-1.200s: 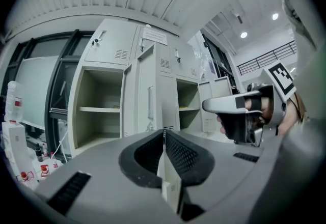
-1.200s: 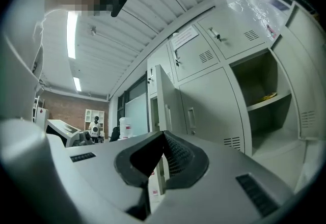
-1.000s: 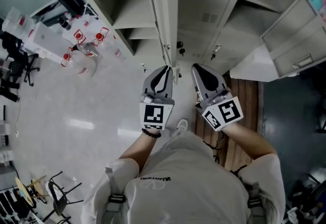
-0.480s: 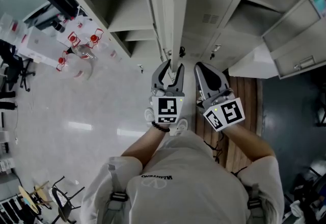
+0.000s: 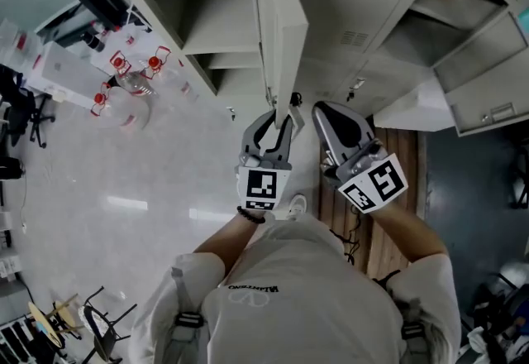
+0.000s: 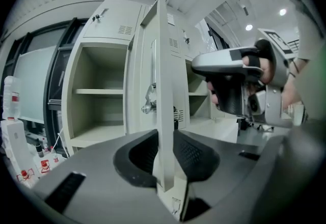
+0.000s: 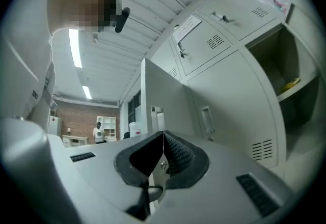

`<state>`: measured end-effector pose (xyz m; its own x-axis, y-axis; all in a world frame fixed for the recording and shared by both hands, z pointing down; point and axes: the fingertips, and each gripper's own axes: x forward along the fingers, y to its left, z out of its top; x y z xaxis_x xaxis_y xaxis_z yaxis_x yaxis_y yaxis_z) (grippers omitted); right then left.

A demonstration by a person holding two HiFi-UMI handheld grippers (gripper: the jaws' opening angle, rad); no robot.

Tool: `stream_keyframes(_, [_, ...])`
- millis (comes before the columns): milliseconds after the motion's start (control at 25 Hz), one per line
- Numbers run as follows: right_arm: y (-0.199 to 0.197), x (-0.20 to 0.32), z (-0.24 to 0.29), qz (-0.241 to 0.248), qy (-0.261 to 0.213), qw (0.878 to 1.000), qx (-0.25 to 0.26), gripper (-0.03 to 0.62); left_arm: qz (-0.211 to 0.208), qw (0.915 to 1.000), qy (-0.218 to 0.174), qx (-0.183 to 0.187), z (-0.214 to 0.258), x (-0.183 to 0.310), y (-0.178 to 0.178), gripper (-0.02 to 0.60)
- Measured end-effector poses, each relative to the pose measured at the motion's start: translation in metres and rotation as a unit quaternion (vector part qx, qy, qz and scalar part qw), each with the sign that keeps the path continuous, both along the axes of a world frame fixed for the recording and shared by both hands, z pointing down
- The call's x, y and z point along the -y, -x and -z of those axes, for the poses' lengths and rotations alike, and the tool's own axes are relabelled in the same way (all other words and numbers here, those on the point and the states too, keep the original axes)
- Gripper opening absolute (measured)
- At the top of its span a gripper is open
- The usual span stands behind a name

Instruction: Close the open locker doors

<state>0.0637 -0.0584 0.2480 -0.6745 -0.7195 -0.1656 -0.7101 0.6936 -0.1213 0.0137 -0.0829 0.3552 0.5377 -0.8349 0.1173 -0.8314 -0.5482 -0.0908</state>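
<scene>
A tall cream locker door (image 5: 281,23) stands open, edge-on to me, beside its shelved locker (image 5: 207,7). My left gripper (image 5: 281,116) straddles the door's lower free edge and its jaws are closing. In the left gripper view the door edge (image 6: 162,90) runs between the two black pads of the left gripper (image 6: 164,141), which touch it on both sides. My right gripper (image 5: 324,110) hovers just right of the door, shut and empty, in front of closed locker fronts. The right gripper view shows the right gripper (image 7: 163,139) with its pads together.
More open lockers (image 5: 446,23) with swung-out doors (image 5: 488,98) lie to the right; one compartment holds something yellow (image 7: 288,85). Bottles with red caps (image 5: 132,73) stand at the left on the pale floor. A wooden slatted board (image 5: 397,164) lies under my right side.
My left gripper has moved right from beside the door to its edge, opened wide, and come in around the edge. The right gripper has barely shifted.
</scene>
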Motion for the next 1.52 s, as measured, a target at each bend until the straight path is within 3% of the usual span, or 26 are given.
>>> stream_keyframes(240, [0.079,0.016,0.013,0.127,-0.015,0.991,-0.027,0.081,-0.013,0.9999,-0.007,0.0,0.0,0.003,0.067,0.091])
stream_keyframes(480, [0.155,0.029,0.012,0.189,-0.018,0.981,-0.046,0.113,-0.033,0.9994,-0.012,-0.004,0.003,0.015,0.117,0.091])
stream_keyframes(880, [0.225,0.063,0.013,0.193,-0.021,0.979,-0.058,0.138,-0.054,0.9982,-0.018,-0.019,0.007,0.051,0.182,0.089])
stream_keyframes(1200, [0.255,0.096,0.013,0.179,-0.019,0.982,-0.051,0.057,-0.065,0.9973,-0.02,-0.029,0.007,0.085,0.215,0.094])
stream_keyframes(1520, [0.279,0.131,0.015,0.155,-0.02,0.986,-0.055,0.048,-0.026,0.9985,-0.039,-0.028,0.01,0.112,0.249,0.1])
